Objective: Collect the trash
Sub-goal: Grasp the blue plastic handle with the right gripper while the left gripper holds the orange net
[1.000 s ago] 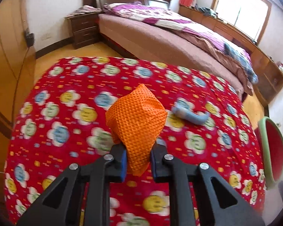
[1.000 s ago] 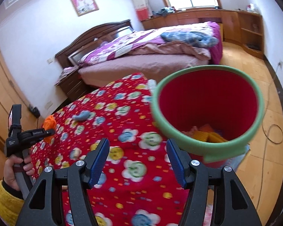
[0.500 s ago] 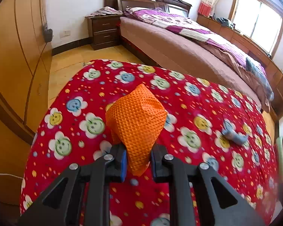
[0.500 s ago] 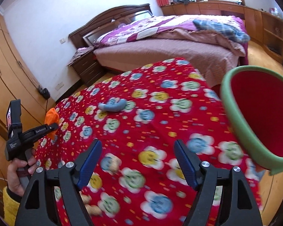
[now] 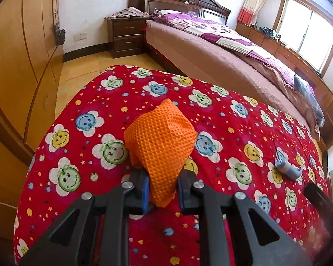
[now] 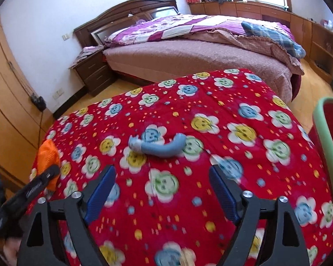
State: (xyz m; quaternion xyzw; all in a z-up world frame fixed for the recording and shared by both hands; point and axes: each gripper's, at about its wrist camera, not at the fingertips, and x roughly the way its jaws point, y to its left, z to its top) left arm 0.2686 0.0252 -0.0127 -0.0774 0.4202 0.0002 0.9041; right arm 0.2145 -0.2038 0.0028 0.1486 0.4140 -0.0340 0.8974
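Here, two claws over the counter, mid-collection.
Left claw (image 5: 162, 190) grips the orange mesh (image 5: 161, 141); right claw (image 6: 161, 190), empty, is opening toward the blue scrap (image 6: 159, 146) (centre it between the pads before closing). The bin (image 6: 328, 150) stands at the counter's right edge; nothing lies between.

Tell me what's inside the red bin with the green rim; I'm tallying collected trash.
Only a strip of the bin, its green rim and red inner wall, shows at the right wrist view's edge. Its bottom and contents are out of frame.
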